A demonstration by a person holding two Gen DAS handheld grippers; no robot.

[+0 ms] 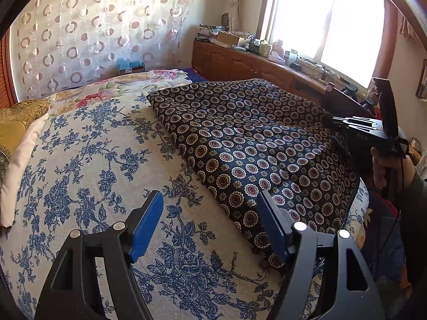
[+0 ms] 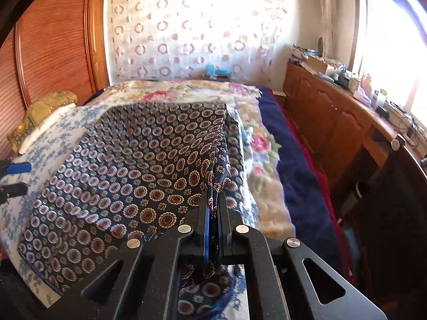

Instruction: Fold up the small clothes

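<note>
Bedroom, daylight from the window (image 1: 328, 18). Dark navy medallion-print garment (image 1: 248, 144) lies spread on the bed, over a white bedspread with blue floral print (image 1: 88, 160); in the left wrist view it runs from mid-bed toward the right edge, with a fold line crossing its near half. Left gripper (image 1: 210, 221) hovers low over the bedspread just beside the garment's near-left edge, jaws spread wide, blue pads (image 1: 145, 229) facing each other, nothing between them. Right gripper (image 2: 212, 213) is closed tight on a bunched edge of the same garment (image 2: 128, 176): a pinched ridge of cloth rises between the blue pads (image 2: 206, 229), and more fabric hangs beneath the gripper body. Seen from the left wrist camera, the right gripper (image 1: 336, 118) sits at the garment's far-right edge, held in a hand (image 1: 384, 168), cable trailing down. From the right wrist camera the left gripper's fingertips (image 2: 17, 168) show at the frame's left edge, apart from each other. Beyond the garment: a pink-flowered blanket (image 2: 256, 138), a navy cover beneath it (red trim along the bedside), a gold cushion (image 2: 45, 109) at the head. Wooden cabinet (image 2: 328, 112) under the window, cluttered top. Sheer ring-patterned curtain (image 1: 88, 34) behind the bed.
</note>
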